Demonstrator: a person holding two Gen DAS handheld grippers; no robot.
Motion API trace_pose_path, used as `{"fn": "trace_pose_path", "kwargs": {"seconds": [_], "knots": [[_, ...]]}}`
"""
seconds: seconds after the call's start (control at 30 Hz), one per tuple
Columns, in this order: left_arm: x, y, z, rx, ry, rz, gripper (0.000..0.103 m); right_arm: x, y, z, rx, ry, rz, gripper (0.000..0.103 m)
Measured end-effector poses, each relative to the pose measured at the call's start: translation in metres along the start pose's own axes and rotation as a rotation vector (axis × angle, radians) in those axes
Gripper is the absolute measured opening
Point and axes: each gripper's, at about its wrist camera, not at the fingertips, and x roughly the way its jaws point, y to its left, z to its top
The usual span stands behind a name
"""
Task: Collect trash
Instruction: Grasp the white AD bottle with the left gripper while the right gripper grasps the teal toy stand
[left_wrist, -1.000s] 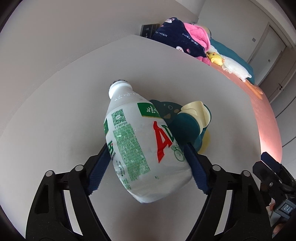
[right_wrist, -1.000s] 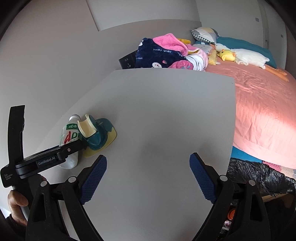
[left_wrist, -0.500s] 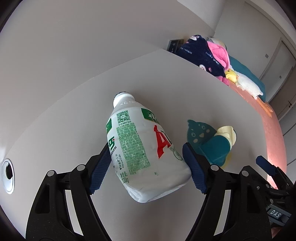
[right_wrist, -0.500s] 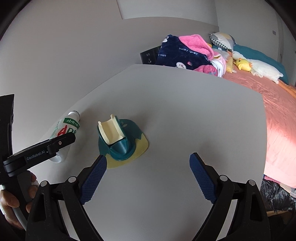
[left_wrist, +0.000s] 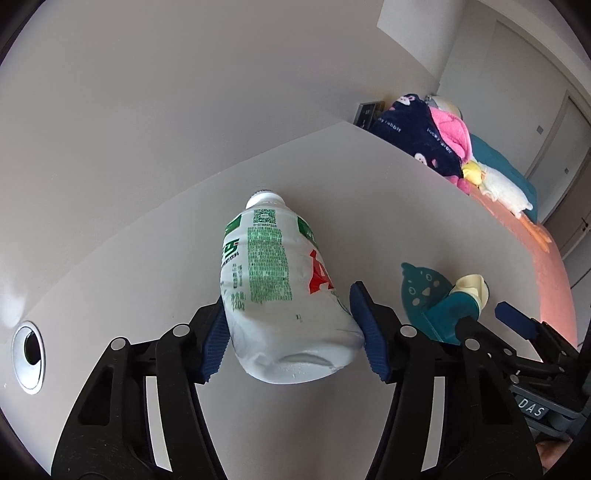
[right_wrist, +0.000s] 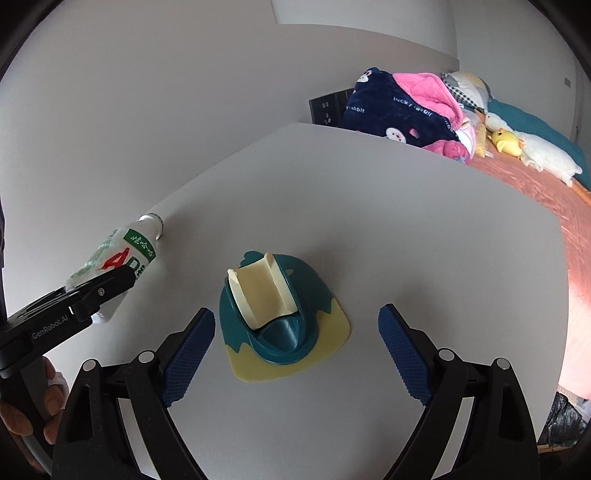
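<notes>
White plastic, dented at the base, fills the left wrist view: the drink bottle (left_wrist: 280, 295) is pinched between the blue pads of the left gripper (left_wrist: 290, 328), cap pointing off toward twelve o'clock and the body lifted clear of the grey table (left_wrist: 155, 280). A second ago it hung right over the teal holder; now the left hand has carried it away toward nine o'clock, and a round cable hole (left_wrist: 28, 356) has come into sight at the table's near left corner. The bottle has also rolled a little in the grip, so the green print faces up and the red lettering has slid round the side.

Moving right, the teal and cream holder (right_wrist: 273, 314) sits on the table at the centre of the right wrist view, on its yellow base, no longer hidden behind the bottle. The right gripper (right_wrist: 291, 350) has closed in on it from six o'clock; its jaws stand wide apart and hold nothing, one pad either side of the holder and not touching it. Further off at two o'clock lies the bed (right_wrist: 535, 184) with heaped clothes.

To my eye the bottle is secured as trash, and the right hand looks set to go for the holder next. A black bag (right_wrist: 565, 421) at five o'clock may be where it all goes.
</notes>
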Motion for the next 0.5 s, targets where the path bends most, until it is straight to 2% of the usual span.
{"fn": "trace_pose_path", "kwargs": {"seconds": [0.1, 0.2, 0.3, 0.37, 0.4, 0.43, 0.5], "knots": [[-0.002, 0.002, 0.001, -0.001, -0.011, 0.004, 0.058, 0.004, 0.002, 0.005, -0.007, -0.006, -0.003, 0.091], [-0.003, 0.005, 0.001, -0.010, -0.018, 0.006, 0.058, 0.004, 0.005, 0.007, -0.016, -0.009, 0.001, 0.085], [-0.005, 0.005, 0.001, -0.006, -0.024, 0.000, 0.058, 0.009, 0.006, 0.010, -0.027, 0.000, 0.003, 0.071], [-0.006, 0.003, 0.001, -0.002, -0.027, -0.004, 0.058, 0.015, 0.005, 0.012, -0.028, 0.019, 0.016, 0.057], [-0.006, 0.003, 0.001, -0.001, -0.025, -0.006, 0.058, 0.017, 0.005, 0.011, -0.025, 0.028, 0.028, 0.044], [-0.005, 0.004, 0.000, -0.002, -0.022, -0.007, 0.058, 0.020, 0.004, 0.011, -0.019, 0.039, 0.037, 0.041], [-0.004, 0.004, -0.001, -0.001, -0.015, -0.006, 0.058, 0.020, 0.005, 0.011, -0.024, 0.032, 0.035, 0.040]]}}
